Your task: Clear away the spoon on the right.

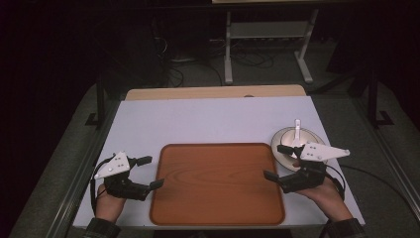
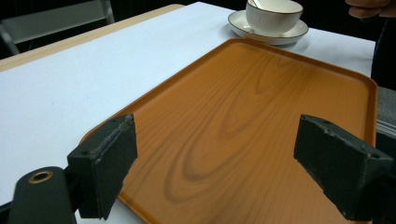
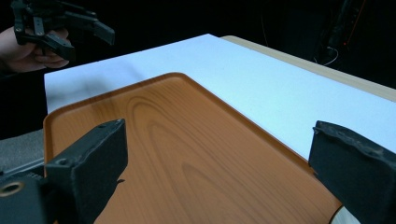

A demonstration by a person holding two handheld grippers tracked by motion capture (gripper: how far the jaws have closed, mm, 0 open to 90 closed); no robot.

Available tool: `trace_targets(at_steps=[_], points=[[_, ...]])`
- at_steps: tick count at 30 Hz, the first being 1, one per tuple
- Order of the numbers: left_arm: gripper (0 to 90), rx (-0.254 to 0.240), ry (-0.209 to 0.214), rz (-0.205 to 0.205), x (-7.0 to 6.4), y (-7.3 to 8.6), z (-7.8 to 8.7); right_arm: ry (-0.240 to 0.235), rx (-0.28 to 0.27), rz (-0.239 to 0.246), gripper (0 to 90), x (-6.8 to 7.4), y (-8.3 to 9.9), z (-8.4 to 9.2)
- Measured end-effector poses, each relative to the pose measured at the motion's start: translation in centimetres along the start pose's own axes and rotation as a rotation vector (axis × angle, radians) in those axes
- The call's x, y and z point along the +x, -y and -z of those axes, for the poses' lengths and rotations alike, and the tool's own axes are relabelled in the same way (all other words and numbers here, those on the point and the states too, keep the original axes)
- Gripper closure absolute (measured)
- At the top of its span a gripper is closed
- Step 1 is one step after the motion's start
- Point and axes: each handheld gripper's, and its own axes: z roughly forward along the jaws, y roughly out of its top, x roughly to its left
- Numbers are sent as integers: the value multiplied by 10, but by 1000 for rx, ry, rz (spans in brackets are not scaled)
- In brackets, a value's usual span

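Note:
An orange-brown wooden tray [image 1: 218, 198] lies bare in the middle of the white table top [image 1: 213, 119]. My left gripper [image 1: 151, 172] hovers at the tray's left edge, open, with nothing between its jaws. At the tray's right edge my right gripper [image 1: 276, 161] is open too and holds nothing. In the left gripper view the open gripper [image 2: 222, 163] looks across the tray [image 2: 261, 93] toward a white cup [image 2: 274, 14] on a saucer [image 2: 240, 23]. In the right gripper view the open gripper [image 3: 219, 172] frames the tray [image 3: 163, 135], with the left gripper [image 3: 60, 25] far off.
The cup and saucer [image 1: 286, 141] with a white spoon [image 1: 297, 128] stand just right of the tray, partly under my right gripper's grey plate. A wooden strip [image 1: 213, 92] runs along the table's far edge. Behind it are a white stand [image 1: 267, 34] and cables on the floor.

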Motion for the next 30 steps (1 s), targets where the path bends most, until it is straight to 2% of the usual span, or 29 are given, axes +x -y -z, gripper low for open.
trace_targets(at_steps=[8,20,30], points=[[127,1,5,4,1,1,0,4,1,4,41,-2,-2,0],[127,0,8,8,1,1,-1,49,14,-3,50,-16,-9,-2],[127,3,1,7,2,1,0,55,23,-9,53,-23,-14,-3]])
